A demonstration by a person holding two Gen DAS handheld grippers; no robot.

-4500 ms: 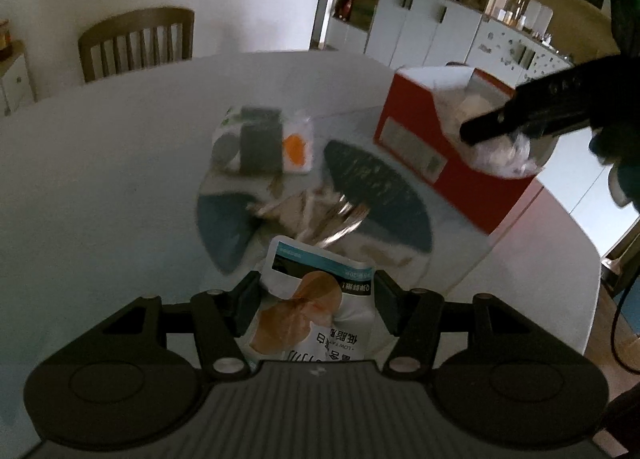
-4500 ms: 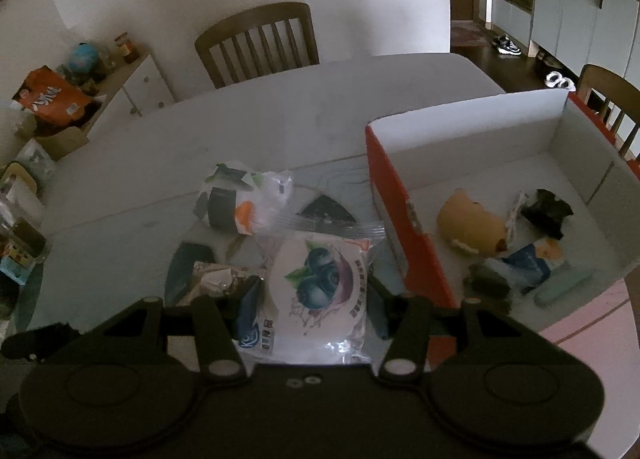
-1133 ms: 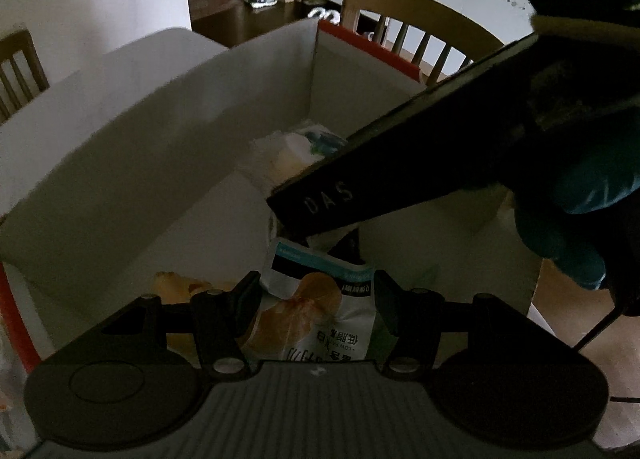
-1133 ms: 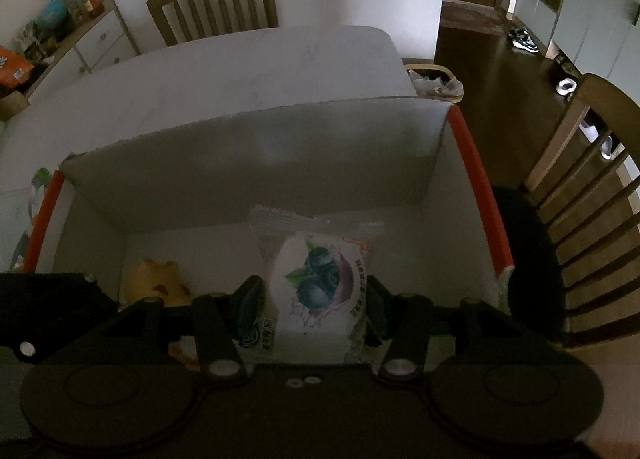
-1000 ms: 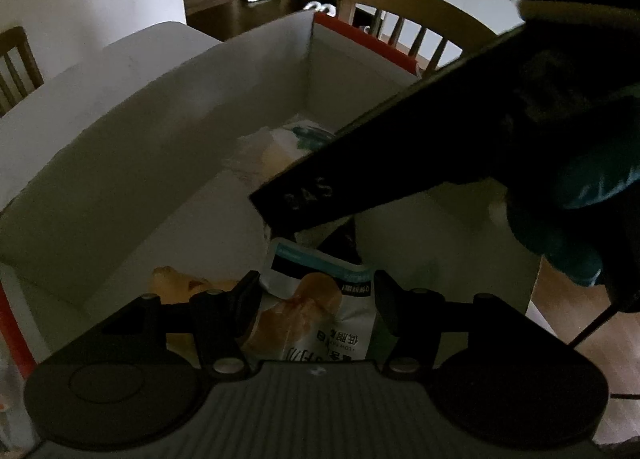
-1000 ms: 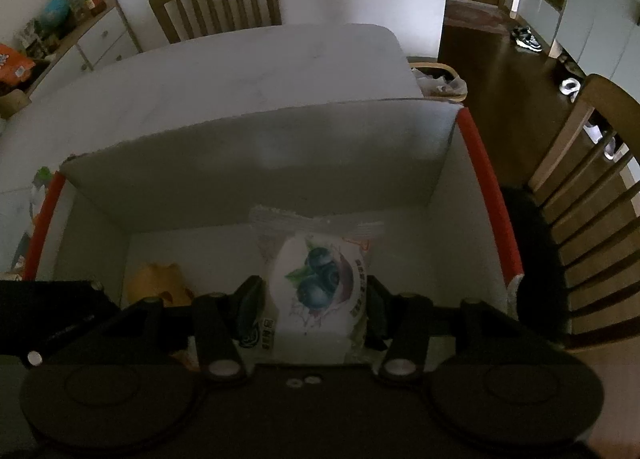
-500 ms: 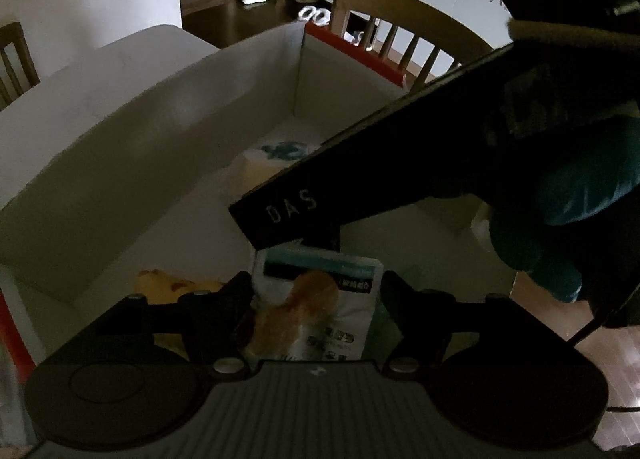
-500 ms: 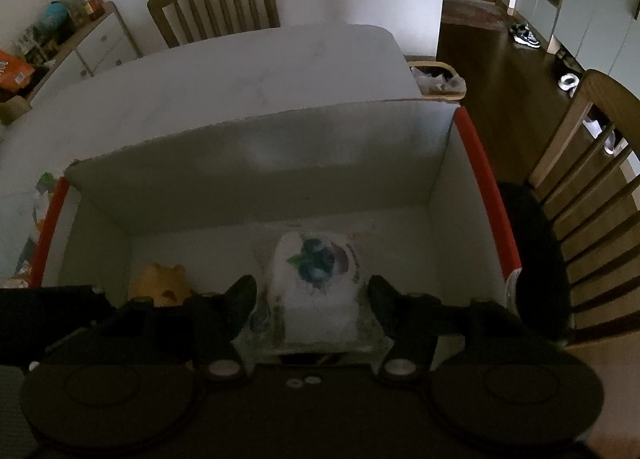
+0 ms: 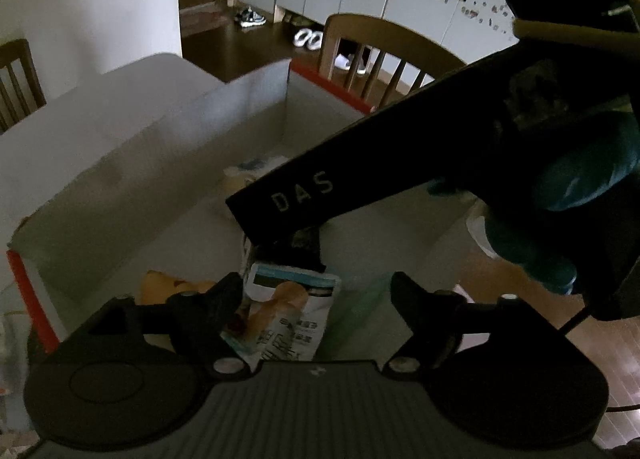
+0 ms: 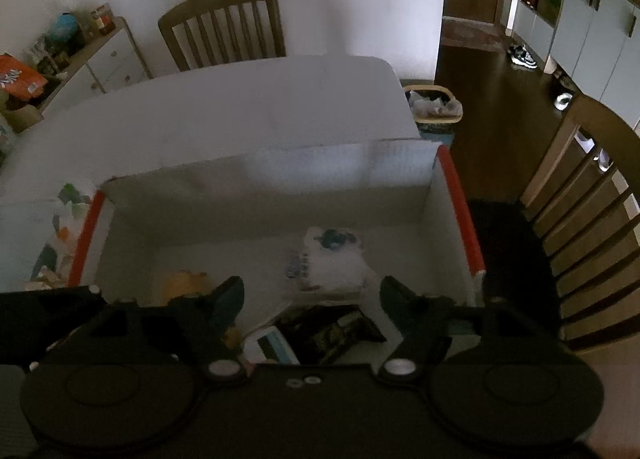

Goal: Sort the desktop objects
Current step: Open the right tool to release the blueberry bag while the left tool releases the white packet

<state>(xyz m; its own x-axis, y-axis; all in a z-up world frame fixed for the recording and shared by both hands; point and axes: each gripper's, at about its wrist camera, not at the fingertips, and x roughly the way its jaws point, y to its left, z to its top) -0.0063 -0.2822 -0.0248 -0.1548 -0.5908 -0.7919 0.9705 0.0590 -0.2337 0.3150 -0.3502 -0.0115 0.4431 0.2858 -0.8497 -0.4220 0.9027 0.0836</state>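
Observation:
Both grippers hang over the red-rimmed cardboard box (image 10: 280, 175), whose far wall (image 9: 180, 155) also fills the left wrist view. My left gripper (image 9: 316, 291) is opening; the white snack packet with a chip picture (image 9: 288, 307) lies loose below it, close to the left finger. My right gripper (image 10: 312, 287) is opening too, with the white blueberry packet (image 10: 332, 259) lying free on the box floor between and beyond its fingers. A dark packet (image 10: 332, 329) and a yellow item (image 10: 184, 281) also lie in the box. The right gripper's black body (image 9: 340, 187) crosses the left wrist view.
A gloved hand (image 9: 580, 187) holds the right gripper. Other packets (image 10: 60, 231) lie on the white table (image 10: 240, 99) left of the box. Wooden chairs stand at the far side (image 10: 224, 23) and at the right (image 10: 592, 179). A waste basket (image 10: 434, 107) sits on the floor.
Both grippers opened and let their packets drop into the box. Both rose a little, so the packets now lie lower and apart from the fingers.

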